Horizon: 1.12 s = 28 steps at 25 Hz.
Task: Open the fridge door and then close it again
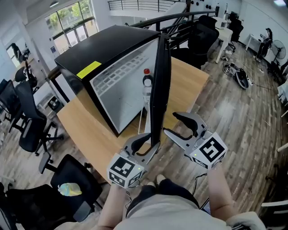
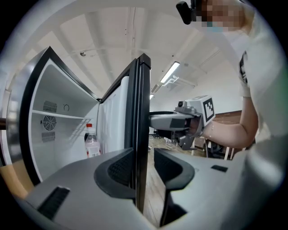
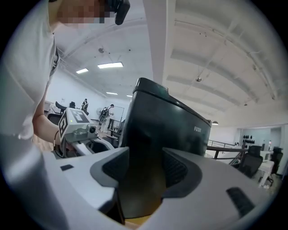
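The fridge door [image 1: 160, 85] stands open, its edge between the parted jaws of my left claw [image 1: 146, 143]. My right claw [image 1: 173, 124] gapes empty; swinging it shut comes next.

**Table, Chairs and Room**

A light wooden table [image 1: 85, 130] stands on a plank floor [image 1: 243, 117]. A clear bottle [image 1: 146, 83] with a red cap stands upright. By the table's near left corner is a black office chair [image 1: 72, 175] with a small yellow-green thing [image 1: 69, 189] on its seat. Another black chair [image 1: 28, 117] stands off the left edge. More dark chairs [image 1: 202, 36] crowd beyond the far corner, beside a white desk [image 1: 223, 33]. Large windows [image 1: 72, 24] fill the far left wall, a railing [image 1: 139, 4] runs along the back, and strip lights [image 3: 110, 65] glow on the white ceiling.
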Each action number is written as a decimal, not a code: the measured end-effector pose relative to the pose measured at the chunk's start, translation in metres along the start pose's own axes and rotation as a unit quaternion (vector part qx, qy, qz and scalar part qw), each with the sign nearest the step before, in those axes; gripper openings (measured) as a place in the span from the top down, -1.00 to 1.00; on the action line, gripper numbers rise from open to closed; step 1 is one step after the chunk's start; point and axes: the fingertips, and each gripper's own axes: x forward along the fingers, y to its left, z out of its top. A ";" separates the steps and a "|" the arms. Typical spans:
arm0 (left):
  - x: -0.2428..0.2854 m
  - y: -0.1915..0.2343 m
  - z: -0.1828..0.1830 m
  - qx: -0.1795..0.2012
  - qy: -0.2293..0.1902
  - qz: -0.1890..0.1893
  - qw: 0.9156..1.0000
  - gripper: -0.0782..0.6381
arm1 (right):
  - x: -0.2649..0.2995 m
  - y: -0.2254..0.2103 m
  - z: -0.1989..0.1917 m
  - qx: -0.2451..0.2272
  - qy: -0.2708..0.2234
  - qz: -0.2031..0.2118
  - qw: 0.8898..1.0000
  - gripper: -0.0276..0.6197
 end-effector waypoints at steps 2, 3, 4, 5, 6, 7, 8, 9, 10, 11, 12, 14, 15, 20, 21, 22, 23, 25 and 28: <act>0.006 -0.009 0.002 0.004 0.001 -0.015 1.000 0.39 | -0.011 0.002 -0.003 0.010 0.002 -0.006 1.000 0.22; 0.010 -0.013 0.003 0.004 0.000 -0.023 1.000 0.39 | -0.016 0.001 -0.004 0.013 0.004 -0.013 1.000 0.29; 0.013 -0.017 0.003 0.004 -0.001 -0.030 1.000 0.39 | -0.021 0.000 -0.006 0.017 0.006 -0.021 1.000 0.32; 0.016 -0.021 0.004 0.003 -0.002 -0.037 0.999 0.39 | -0.025 -0.003 -0.008 0.022 0.007 -0.030 0.999 0.32; 0.019 -0.024 0.004 0.002 -0.004 -0.044 0.999 0.41 | -0.030 -0.005 -0.010 0.027 0.007 -0.038 0.999 0.32; 0.023 -0.028 0.004 0.002 -0.005 -0.052 0.999 0.41 | -0.035 -0.007 -0.013 0.034 0.006 -0.044 0.998 0.32; 0.026 -0.032 0.004 0.003 -0.005 -0.059 0.998 0.41 | -0.040 -0.008 -0.015 0.039 0.007 -0.050 0.998 0.31; 0.030 -0.036 0.004 0.004 -0.004 -0.067 0.998 0.41 | -0.045 -0.010 -0.016 0.043 0.008 -0.055 0.998 0.28; 0.034 -0.039 0.005 0.006 -0.003 -0.074 0.997 0.42 | -0.050 -0.012 -0.018 0.045 0.009 -0.060 0.997 0.25; 0.039 -0.043 0.006 0.008 -0.002 -0.080 0.997 0.42 | -0.053 -0.013 -0.019 0.047 0.010 -0.065 0.997 0.24; 0.043 -0.046 0.007 0.010 -0.001 -0.086 0.996 0.42 | -0.057 -0.015 -0.021 0.051 0.011 -0.068 0.996 0.24; 0.053 -0.054 0.008 0.015 0.001 -0.098 0.995 0.42 | -0.063 -0.016 -0.022 0.060 0.009 -0.075 0.995 0.23; 0.057 -0.059 0.008 0.017 0.003 -0.105 0.994 0.42 | -0.067 -0.017 -0.023 0.064 0.007 -0.079 0.995 0.22; 0.078 -0.076 0.010 0.023 0.009 -0.130 0.991 0.42 | -0.077 -0.024 -0.028 0.083 0.008 -0.116 0.990 0.19; 0.081 -0.079 0.011 0.025 0.010 -0.134 0.991 0.42 | -0.077 -0.026 -0.031 0.090 0.010 -0.124 0.988 0.22; 0.084 -0.081 0.011 0.025 0.010 -0.138 0.990 0.42 | -0.078 -0.028 -0.034 0.099 0.011 -0.133 0.986 0.25; 0.087 -0.083 0.011 0.026 0.011 -0.142 0.989 0.42 | -0.078 -0.030 -0.037 0.109 0.010 -0.141 0.984 0.26; 0.093 -0.087 0.012 0.028 0.012 -0.151 0.988 0.42 | -0.081 -0.037 -0.041 0.131 0.004 -0.158 0.979 0.27; 0.102 -0.094 0.016 0.028 0.012 -0.161 0.987 0.42 | -0.087 -0.051 -0.044 0.151 0.002 -0.190 0.970 0.39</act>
